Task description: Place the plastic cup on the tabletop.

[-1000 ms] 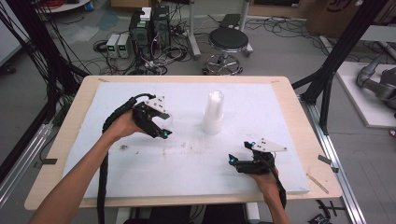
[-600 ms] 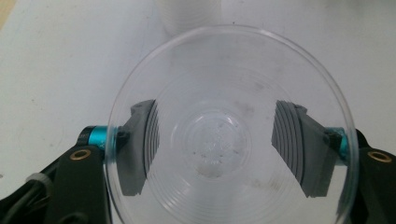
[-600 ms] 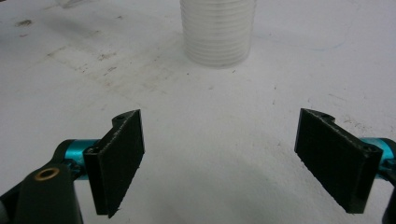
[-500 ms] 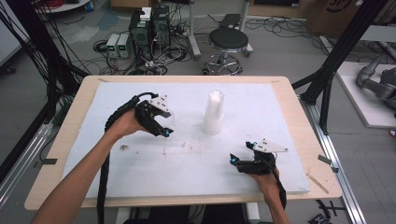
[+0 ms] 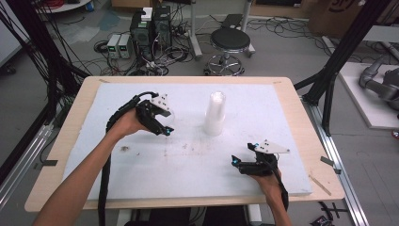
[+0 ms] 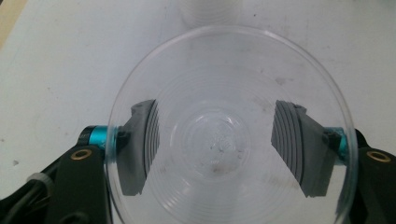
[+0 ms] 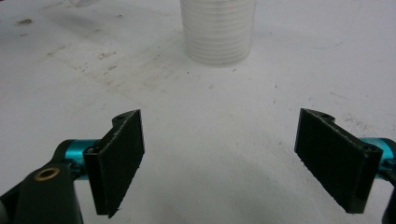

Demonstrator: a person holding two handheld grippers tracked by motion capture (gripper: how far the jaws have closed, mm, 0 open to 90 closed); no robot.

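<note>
A clear plastic cup (image 6: 224, 135) sits between the ribbed pads (image 6: 142, 144) of my left gripper (image 6: 224, 149), which is shut on its sides; its open mouth faces the camera. From above, that left gripper (image 5: 162, 123) hovers over the left part of the white board with the cup (image 5: 168, 114) in it. A stack of clear cups (image 5: 215, 113) stands upright at the board's middle, to the right of the left gripper, and appears as the stack (image 7: 218, 32) ahead of my right gripper (image 7: 219, 158). The right gripper (image 5: 243, 153) rests low near the front right, open, nothing between its pads.
The white board (image 5: 282, 108) lies on a wooden table (image 5: 310, 141). Faint dirt marks (image 5: 124, 149) spot the board in front of the left hand. Beyond the table are a black stool (image 5: 230, 42), cables and black frame posts (image 5: 343, 52).
</note>
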